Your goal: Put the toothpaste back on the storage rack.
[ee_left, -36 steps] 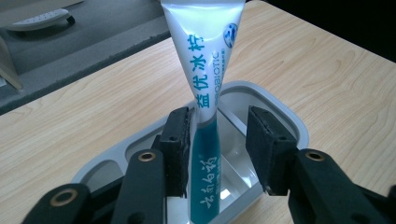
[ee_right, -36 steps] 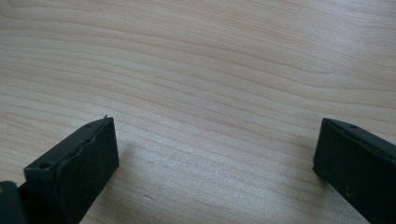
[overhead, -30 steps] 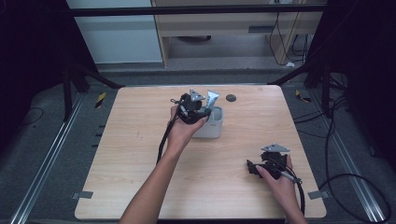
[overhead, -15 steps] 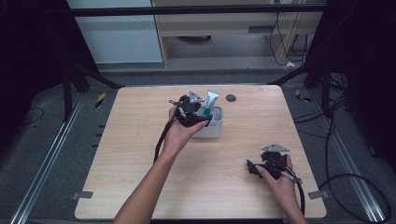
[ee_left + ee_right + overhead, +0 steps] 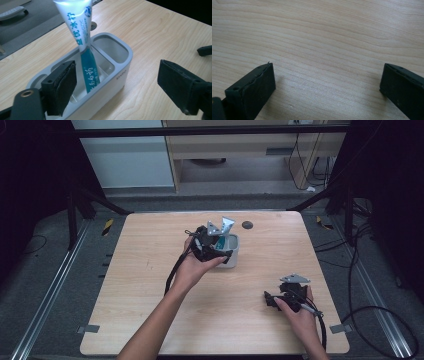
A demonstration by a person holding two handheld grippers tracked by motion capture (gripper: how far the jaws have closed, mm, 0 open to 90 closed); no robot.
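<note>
The toothpaste tube (image 5: 84,47) is seen standing nearly upright, cap end down, in the middle compartment of the white holder (image 5: 120,75) on the surface (image 5: 150,295), its long axis leaning slightly and lying between the left gripper's (image 5: 115,82) fingers (image 5: 62,87), closer to the left one. Those fingers have just been opening and are spread wide, pressing on nothing. The right gripper's (image 5: 327,87) fingers are held wide apart over bare wood, well away from the holder.

place: lab / recording bay, not a home
table: bare wood top (image 5: 150,270), tape tabs (image 5: 88,328) at near corners
frame: black struts (image 5: 210,131) around table, dark screens either side
floor: grey, metal rails (image 5: 47,295), hazard tape (image 5: 107,226)
cables: loose runs (image 5: 372,285) at right, more under bench
background: wooden bench (image 5: 260,142), white cabinet (image 5: 125,155)
</note>
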